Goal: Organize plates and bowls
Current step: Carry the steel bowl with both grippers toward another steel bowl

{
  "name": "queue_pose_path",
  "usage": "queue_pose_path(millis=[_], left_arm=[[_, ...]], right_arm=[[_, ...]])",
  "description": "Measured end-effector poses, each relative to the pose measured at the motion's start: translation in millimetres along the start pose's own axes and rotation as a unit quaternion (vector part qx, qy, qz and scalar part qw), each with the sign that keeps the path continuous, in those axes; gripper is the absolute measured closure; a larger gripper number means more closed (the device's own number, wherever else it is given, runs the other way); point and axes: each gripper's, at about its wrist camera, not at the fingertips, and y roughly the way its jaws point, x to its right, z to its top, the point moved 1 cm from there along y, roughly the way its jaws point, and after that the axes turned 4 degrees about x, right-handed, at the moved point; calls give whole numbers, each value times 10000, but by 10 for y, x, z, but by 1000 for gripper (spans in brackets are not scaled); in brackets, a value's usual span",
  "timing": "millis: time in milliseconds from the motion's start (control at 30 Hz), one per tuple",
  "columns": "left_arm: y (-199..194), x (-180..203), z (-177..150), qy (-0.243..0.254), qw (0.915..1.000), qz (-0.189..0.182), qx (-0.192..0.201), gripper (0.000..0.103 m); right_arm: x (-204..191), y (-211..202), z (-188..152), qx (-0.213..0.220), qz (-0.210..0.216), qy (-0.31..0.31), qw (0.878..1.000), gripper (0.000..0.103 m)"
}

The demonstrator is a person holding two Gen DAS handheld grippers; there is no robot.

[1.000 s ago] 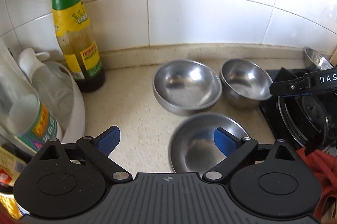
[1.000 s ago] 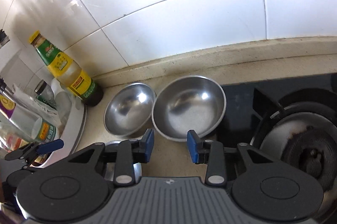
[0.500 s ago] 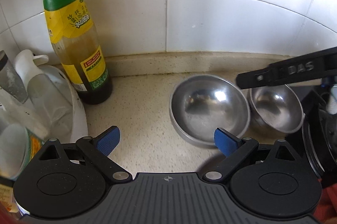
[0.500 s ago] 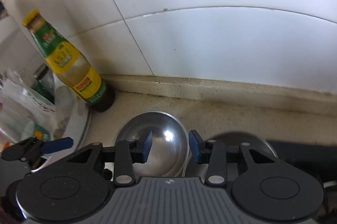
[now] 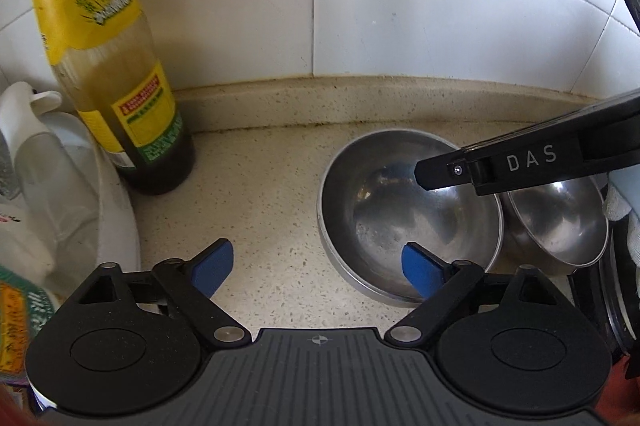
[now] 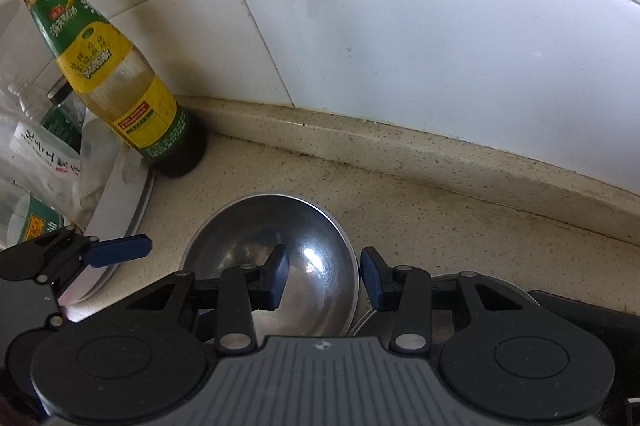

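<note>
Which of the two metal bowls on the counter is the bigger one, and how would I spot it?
Find the tall green-and-yellow sauce bottle by the tiled wall. The two steel bowls lie to its right. The bigger bowl is nearer the bottle; the smaller bowl sits against its far side.

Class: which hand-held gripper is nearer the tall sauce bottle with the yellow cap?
Left. The left hand-held gripper, closing on nothing, sits just in front of the sauce bottle. The right hand-held gripper, opening, straddles the larger steel bowl's rim, farther away.
</note>
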Motion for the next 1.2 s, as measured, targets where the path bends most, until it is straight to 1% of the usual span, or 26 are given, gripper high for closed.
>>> queue_pose_path(millis=[67,267,367,500,733,800,933,1100,1200], left_arm=[[50,-3,-11,-13,10000,-21,-74,14],[188,-14,-45,-13,9998,-55,-204,15],[216,-10,-60,8,9998,-83,-199,15],[266,-6,-85,36,9996,-73,-252,15],[309,-29,-96,38,9997,-59,-252,19],[284,-24,-97,68,9997,-37,-221,22],[271,20,-87,168,9997,-36,-172,25],[270,55,-71,219,9996,-92,-150,27],[259,32,-64,150,9997,-141,-121,27]], right_arm=[[-9,12,9,-24,3,-40,10000,64],[-39,45,22,-111,112,-90,9998,63],[-53,63,26,-205,331,-57,9992,64],[-125,114,12,-200,237,-209,9993,64],[-212,161,-15,-251,175,-477,9984,64],[-224,156,-26,-231,173,-521,9982,67],[-229,152,-56,-233,315,-509,9979,79],[-261,152,-69,-188,313,-513,9980,80],[-250,148,-71,-187,352,-401,9984,81]])
